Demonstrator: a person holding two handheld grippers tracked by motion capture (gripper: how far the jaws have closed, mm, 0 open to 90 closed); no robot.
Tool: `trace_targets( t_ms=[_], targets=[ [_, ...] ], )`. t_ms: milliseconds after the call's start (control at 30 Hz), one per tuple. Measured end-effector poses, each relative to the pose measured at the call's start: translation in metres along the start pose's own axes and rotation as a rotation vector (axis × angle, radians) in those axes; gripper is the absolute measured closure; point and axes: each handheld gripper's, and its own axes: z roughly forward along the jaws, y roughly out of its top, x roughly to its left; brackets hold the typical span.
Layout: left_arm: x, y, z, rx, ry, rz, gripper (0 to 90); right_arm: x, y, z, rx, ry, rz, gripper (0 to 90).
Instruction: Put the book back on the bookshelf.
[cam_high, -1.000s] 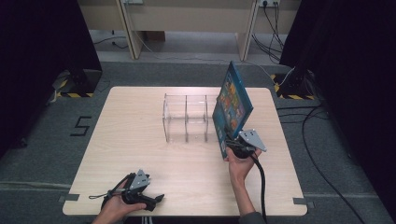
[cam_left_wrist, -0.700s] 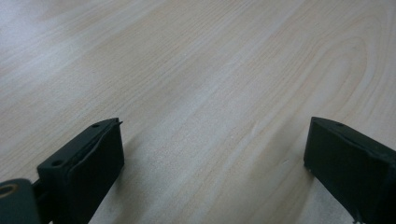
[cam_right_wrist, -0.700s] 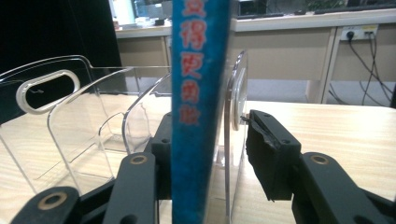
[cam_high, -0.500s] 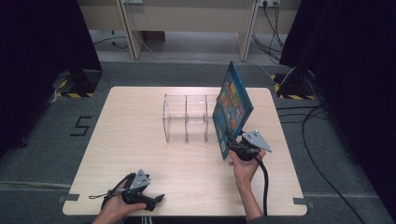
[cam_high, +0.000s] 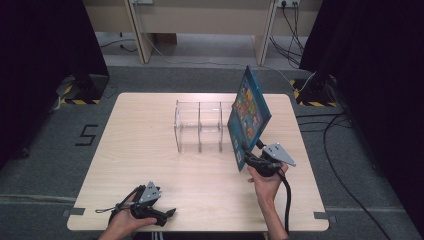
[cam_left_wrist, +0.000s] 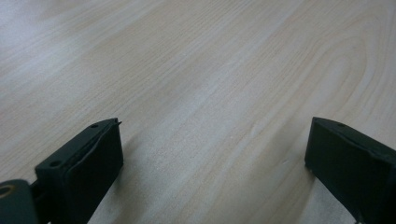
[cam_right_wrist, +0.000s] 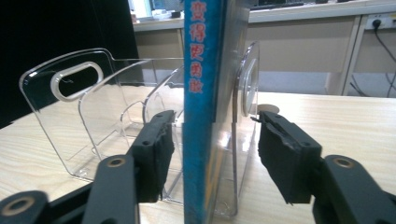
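Pale wooden table (cam_high: 150, 130) on grey carpet (cam_high: 50, 165). Black curtains (cam_high: 45, 45) to both sides. Beige desk legs (cam_high: 139, 30) behind, cables (cam_high: 345, 150) trailing across floor. Yellow-black striped tape (cam_high: 75, 101) near table corners. Number five (cam_high: 88, 135) marked on floor.

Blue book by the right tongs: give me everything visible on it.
The book is thin, with a blue spine bearing red characters and a colourful illustrated cover. It stands tilted at the right end of the clear acrylic rack, lower corner near the table. In the right gripper view its spine sits between the right tongs: the left jaw looks pressed to it, while a gap shows at the right jaw, so a firm grip is uncertain. Whether it touches the rack is unclear.
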Motion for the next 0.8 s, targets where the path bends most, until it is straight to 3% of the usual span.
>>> trace_targets(
  t_ms=[233, 700, 800],
  targets=[
    [0.000, 0.000, 0.000, 0.000, 0.000, 0.000, 3.0, -0.001, -0.001, -0.006, 0.010, -0.005, 0.001, 38.4],
    [0.000, 0.000, 0.000, 0.002, 0.000, 0.003, 2.4, 0.004, 0.002, -0.025, 0.006, 0.037, 0.012, 34.3],
    [0.000, 0.000, 0.000, 0.001, -0.001, 0.000, 2.4, 0.003, 0.001, -0.029, 0.011, 0.030, -0.015, 33.5]
  ],
)
